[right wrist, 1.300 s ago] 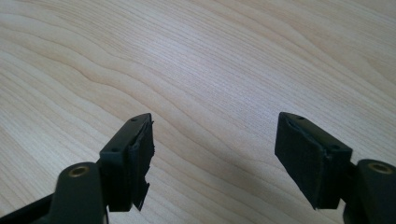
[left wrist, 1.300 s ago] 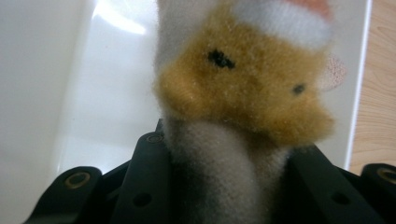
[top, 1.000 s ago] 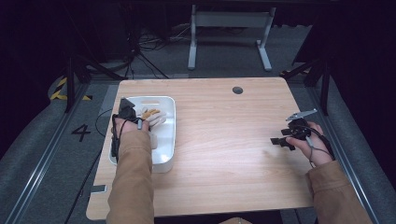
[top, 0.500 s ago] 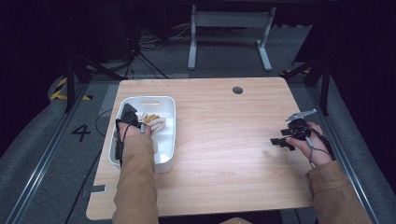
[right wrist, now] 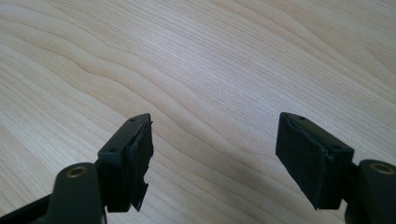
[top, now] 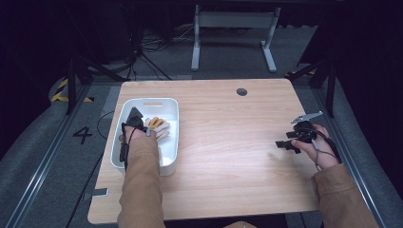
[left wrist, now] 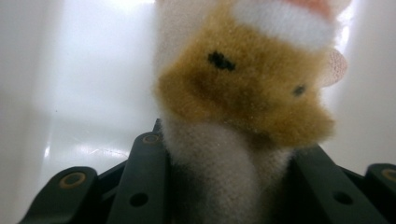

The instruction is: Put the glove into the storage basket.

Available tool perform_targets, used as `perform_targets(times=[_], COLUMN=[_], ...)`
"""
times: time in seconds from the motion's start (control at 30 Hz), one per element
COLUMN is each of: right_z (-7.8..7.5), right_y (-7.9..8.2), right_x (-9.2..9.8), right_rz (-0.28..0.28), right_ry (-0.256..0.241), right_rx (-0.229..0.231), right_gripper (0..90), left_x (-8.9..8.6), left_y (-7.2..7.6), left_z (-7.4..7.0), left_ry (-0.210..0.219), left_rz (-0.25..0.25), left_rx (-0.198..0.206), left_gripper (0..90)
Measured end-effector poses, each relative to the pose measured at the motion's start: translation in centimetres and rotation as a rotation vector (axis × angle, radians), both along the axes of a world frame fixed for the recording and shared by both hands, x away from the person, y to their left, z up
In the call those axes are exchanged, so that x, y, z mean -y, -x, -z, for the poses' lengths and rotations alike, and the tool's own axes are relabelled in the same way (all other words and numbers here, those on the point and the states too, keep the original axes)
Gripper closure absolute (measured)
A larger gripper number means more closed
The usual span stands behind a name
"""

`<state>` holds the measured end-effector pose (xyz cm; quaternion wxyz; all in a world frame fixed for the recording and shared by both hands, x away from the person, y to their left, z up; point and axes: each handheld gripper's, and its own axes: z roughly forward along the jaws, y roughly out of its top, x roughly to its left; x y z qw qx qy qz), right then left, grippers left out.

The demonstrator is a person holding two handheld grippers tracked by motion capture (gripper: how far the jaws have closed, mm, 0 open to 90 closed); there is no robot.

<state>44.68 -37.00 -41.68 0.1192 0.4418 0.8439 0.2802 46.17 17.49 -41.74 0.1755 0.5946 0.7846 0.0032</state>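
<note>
A tan and white plush toy (top: 158, 125) lies in a white bin (top: 148, 100) on the left of the wooden table (top: 228, 156). My left gripper (top: 146, 128) reaches down into the bin and is shut on the toy. In the left gripper view the plush toy (left wrist: 243, 88) bulges up between the two black jaws of the left gripper (left wrist: 229, 149), with the bin's white wall (left wrist: 84, 93) behind it. My right gripper (top: 284, 144) is held low over the right side of the table, open. Bare wood (right wrist: 210, 56) shows between the jaws of the right gripper (right wrist: 215, 128).
A round cable hole (top: 242, 91) sits near the table's far edge. Beyond it stand the grey legs of a frame (top: 232, 21) on the floor. Black tripod legs (top: 318, 76) stand off the table's right corner.
My left hand has drawn slightly toward the near side inside the bin, with the plush toy following it. The right gripper has stayed where it was.
</note>
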Motion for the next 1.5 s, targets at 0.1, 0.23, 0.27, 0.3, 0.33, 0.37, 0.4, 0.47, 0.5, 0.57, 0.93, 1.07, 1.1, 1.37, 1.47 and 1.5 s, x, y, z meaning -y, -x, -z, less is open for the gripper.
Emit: perform_targets(times=[0.1,0.23,0.27,0.3,0.33,0.37,0.4,0.47,0.5,0.57,0.93,1.07,1.1,1.37,1.47,1.5], right_z=[0.0,0.0,0.0,0.0,0.0,0.0,0.0,-0.1,-0.1,-0.1,-0.2,-0.1,-0.1,-0.6,-0.7,-0.6], right_y=[0.0,0.0,0.0,0.0,0.0,0.0,0.0,-0.1,-0.1,-0.1,-0.2,-0.3,-0.3,-0.2,0.0,0.0], right_x=[0.1,0.3,0.4,0.5,0.5,0.5,0.5,0.5,0.5,0.5,0.3,0.3,0.3,0.6,0.7,0.7], right_rz=[-0.003,0.006,0.009,0.01,0.009,0.008,0.007,0.006,0.007,0.007,0.003,0.0,0.001,0.006,0.001,-0.004], right_ry=[-0.001,-0.015,-0.014,-0.018,-0.02,-0.02,-0.022,-0.024,-0.025,-0.026,-0.022,-0.021,-0.021,-0.033,-0.035,-0.036], right_rx=[-0.001,-0.001,0.002,0.002,-0.003,-0.003,-0.003,-0.002,-0.002,-0.002,0.007,0.008,0.008,0.062,0.065,0.063], right_gripper=[27.9,27.7,27.3,27.2,27.2,27.2,27.2,27.2,27.2,27.1,26.8,26.7,26.6,28.4,28.8,28.7], left_x=[0.2,1.2,1.4,1.5,1.5,1.6,1.7,1.8,1.8,1.8,1.6,1.9,1.9,3.9,5.2,5.6], left_y=[-0.1,-0.3,-0.3,-0.3,-0.4,-0.4,-0.4,-0.3,-0.3,-0.2,0.6,1.1,1.3,2.9,3.8,4.0], left_z=[0.1,-0.3,-0.5,-0.6,-0.7,-0.9,-1.1,-1.5,-1.7,-2.1,-5.6,-6.9,-7.2,-9.2,-9.9,-10.0], left_ry=[-0.02,-0.099,-0.091,-0.08,-0.079,-0.084,-0.085,-0.101,-0.103,-0.111,-0.146,-0.112,-0.105,-0.079,-0.055,-0.051], left_rz=[0.043,0.092,0.116,0.12,0.131,0.139,0.141,0.15,0.156,0.167,0.236,0.293,0.307,0.434,0.5,0.521], left_rx=[0.009,-0.037,-0.04,-0.042,-0.046,-0.033,-0.028,-0.013,-0.013,0.005,0.121,0.185,0.197,0.39,0.463,0.478], left_gripper=[56.2,16.7,17.1,17.9,17.7,17.0,17.1,17.1,17.2,17.7,22.3,27.2,29.6,27.6,26.9,26.8])
